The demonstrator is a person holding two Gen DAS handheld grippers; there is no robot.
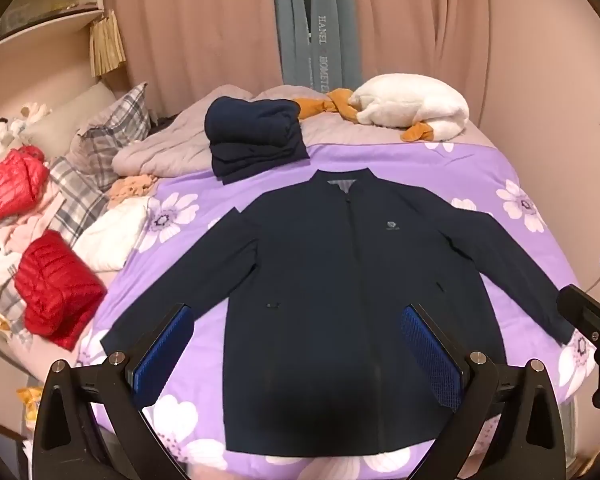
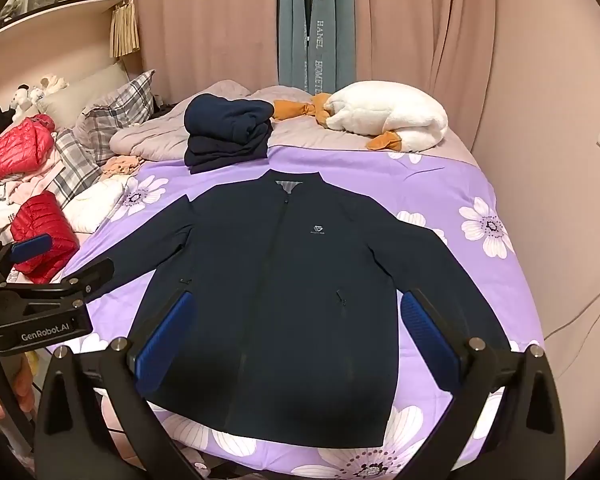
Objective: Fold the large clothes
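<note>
I see the navy jacket (image 1: 332,280) lying flat and face up on the purple floral bedspread (image 1: 480,184), zipped, sleeves spread to both sides, collar away from me. Fabric is smooth and matte; a small grey chest logo shows, but I cannot read it. My left gripper (image 1: 296,356) is spread wide above the hem, gripping nothing; its blue pads (image 1: 430,356) are ribbed. My right gripper (image 2: 296,348) is likewise wide apart and empty, over the jacket's lower half. Beyond the collar sits a stack of folded dark garments (image 1: 256,140) with soft, rounded edges. A white plush goose (image 1: 412,106) lies on the grey quilt (image 1: 168,152). Quilted red puffer jackets (image 1: 56,284) sit by plaid pillows (image 1: 112,124) at the left. In the right wrist view the left gripper's frame covers the jacket's left cuff.
</note>
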